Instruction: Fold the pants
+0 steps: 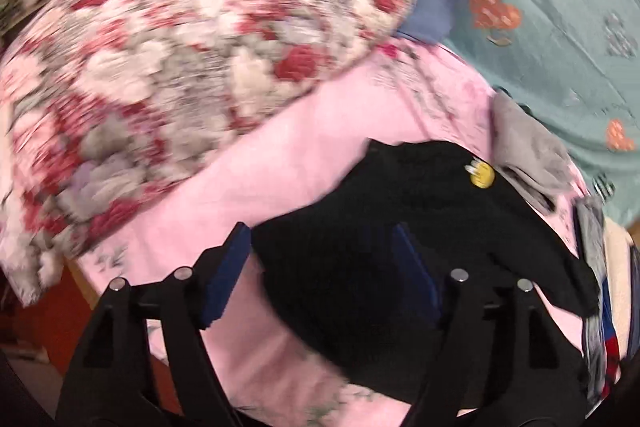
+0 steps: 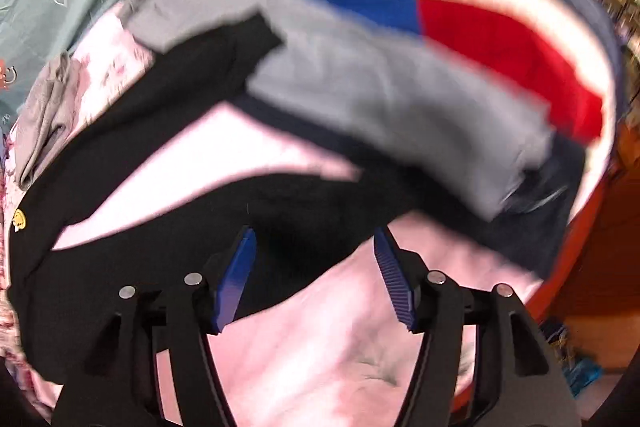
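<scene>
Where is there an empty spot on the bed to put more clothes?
The pink sheet is bare between the floral quilt and the black pants. Another bare patch lies below the pants. Beyond them it's crowded by a clothes pile.

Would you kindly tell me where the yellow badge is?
In the left wrist view, the yellow badge sits right of centre on the black pants, beside a grey garment.

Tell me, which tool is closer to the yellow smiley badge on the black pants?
Probably the left tool: the smiley badge sits just ahead, slightly right of its open pads. From the right tool, the badge lies far off at the picture's left edge.
</scene>
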`<state>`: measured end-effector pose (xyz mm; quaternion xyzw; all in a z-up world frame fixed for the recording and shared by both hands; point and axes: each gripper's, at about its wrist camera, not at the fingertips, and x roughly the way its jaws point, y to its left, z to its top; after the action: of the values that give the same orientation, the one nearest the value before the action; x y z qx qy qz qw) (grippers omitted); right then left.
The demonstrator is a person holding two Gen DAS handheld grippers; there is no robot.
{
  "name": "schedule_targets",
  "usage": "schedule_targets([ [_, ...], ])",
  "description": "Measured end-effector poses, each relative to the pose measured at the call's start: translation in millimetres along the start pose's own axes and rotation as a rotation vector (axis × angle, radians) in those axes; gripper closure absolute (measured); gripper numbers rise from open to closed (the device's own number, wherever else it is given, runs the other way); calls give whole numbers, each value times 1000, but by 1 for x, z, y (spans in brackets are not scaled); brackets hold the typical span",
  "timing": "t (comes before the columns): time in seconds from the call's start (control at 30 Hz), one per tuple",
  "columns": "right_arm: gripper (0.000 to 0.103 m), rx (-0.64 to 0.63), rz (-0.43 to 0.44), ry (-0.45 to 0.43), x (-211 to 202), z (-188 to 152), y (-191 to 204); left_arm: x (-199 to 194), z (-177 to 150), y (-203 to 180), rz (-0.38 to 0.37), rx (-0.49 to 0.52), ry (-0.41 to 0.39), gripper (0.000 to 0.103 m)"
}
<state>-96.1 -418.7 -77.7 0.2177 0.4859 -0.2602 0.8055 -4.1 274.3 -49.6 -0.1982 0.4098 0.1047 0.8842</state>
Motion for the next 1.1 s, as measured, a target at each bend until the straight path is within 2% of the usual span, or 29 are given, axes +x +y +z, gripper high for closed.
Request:
schedule_targets([
  [0.07, 18, 28, 141, -58, -13, 21, 2, 21, 10, -27, -73, 45, 71, 26],
  [0.1, 18, 30, 229, -58, -9, 38, 8, 32, 13, -39, -109, 67, 107, 26],
  [0.13, 18, 22, 268, -45, -1, 52, 13, 51, 15, -57, -142, 99, 157, 26],
  [0.2, 18, 17, 346, 1, 31, 87, 32, 84, 16, -81, -155, 151, 234, 26],
  [0.3, 18, 48, 320, 92, 85, 118, 46, 125, 8, -103, -149, 183, 329, 27],
  [0.37, 18, 73, 276, 140, 119, 130, 52, 144, 5, -108, -135, 193, 361, 27],
  [0.43, 18, 84, 274, 174, 142, 137, 55, 156, -1, -108, -110, 194, 378, 27],
  [0.47, 22, 83, 272, 174, 147, 136, 57, 161, -4, -107, -102, 195, 384, 27],
  [0.53, 69, 81, 274, 169, 153, 138, 59, 161, -8, -111, -85, 216, 373, 28],
  [0.57, 99, 83, 272, 174, 158, 137, 58, 160, -9, -112, -72, 233, 373, 30],
  [0.6, 99, 94, 288, 174, 158, 137, 56, 158, -10, -111, -64, 239, 376, 33],
  [0.63, 99, 113, 293, 146, 154, 137, 51, 157, -11, -108, -59, 241, 378, 40],
  [0.77, 100, 119, 246, 33, 114, 134, 35, 152, -13, -95, -87, 214, 381, 44],
  [0.83, 100, 118, 208, 5, 105, 137, 30, 152, -12, -94, -91, 216, 382, 44],
  [0.97, 98, 66, 123, 106, 139, 131, 37, 154, -11, -101, -66, 275, 380, 39],
  [1.0, 92, 49, 101, 139, 148, 129, 42, 150, -13, -101, -62, 285, 395, 39],
  [1.03, 91, 19, 77, 144, 152, 126, 47, 145, -11, -100, -70, 292, 420, 39],
  [1.07, 83, -6, 55, 141, 150, 126, 50, 141, -9, -104, -80, 300, 425, 39],
  [1.1, 68, -28, 32, 160, 143, 126, 54, 132, -2, -104, -86, 318, 410, 38],
])
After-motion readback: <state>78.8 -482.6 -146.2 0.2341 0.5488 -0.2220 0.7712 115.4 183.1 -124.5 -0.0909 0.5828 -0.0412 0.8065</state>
